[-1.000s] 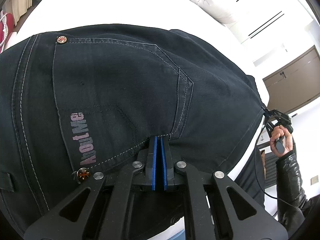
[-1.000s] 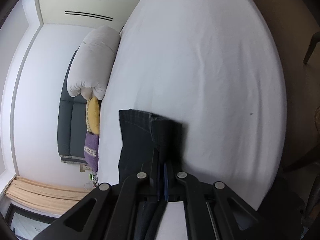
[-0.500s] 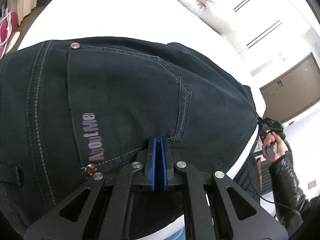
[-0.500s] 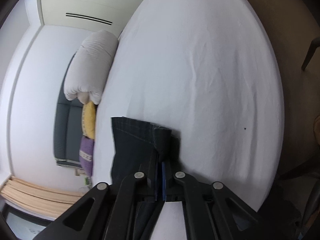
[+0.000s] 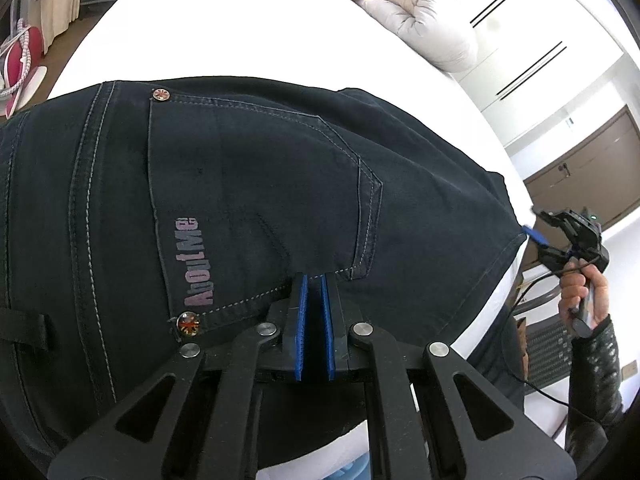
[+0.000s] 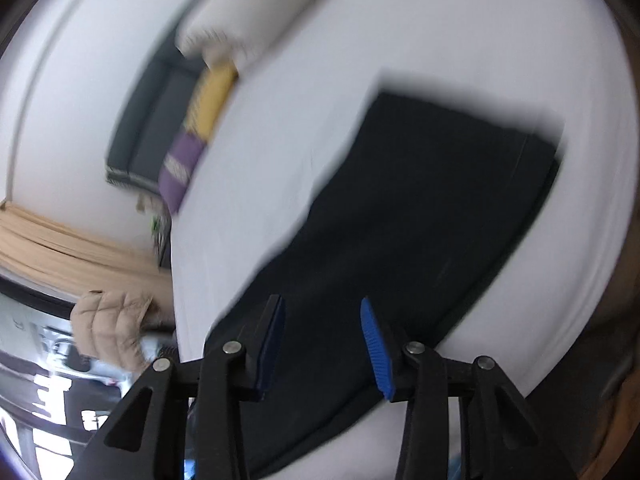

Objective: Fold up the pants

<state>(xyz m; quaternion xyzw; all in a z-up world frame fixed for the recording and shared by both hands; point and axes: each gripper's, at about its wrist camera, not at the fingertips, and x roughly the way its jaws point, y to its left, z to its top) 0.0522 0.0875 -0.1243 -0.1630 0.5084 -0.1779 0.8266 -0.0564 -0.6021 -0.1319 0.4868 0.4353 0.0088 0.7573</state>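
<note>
Pants (image 5: 260, 184) pinched in left tool (image 5: 315, 280), right tool (image 6: 322, 312) opening above, empty.

The left gripper (image 5: 314, 292) pinches the dark pants (image 5: 260, 184) at a back pocket's corner. The pants lie across the white bed (image 5: 240, 32), reaching its right edge.

I am reading just one piece of lettering from here: "AboutMe" (image 5: 191, 262), in pale pinkish-grey characters, is running sideways up the back pocket (image 5: 256, 208) of the dark pants (image 5: 420, 184) in the left wrist view, its first letter sitting nearest the lower pocket rivet (image 5: 188, 323). That rivet is showing a small cross-like emblem, too small for me to make out as text. In the right wrist view I am finding nothing legible; the picture is blurring and the cloth is showing plain.
</note>
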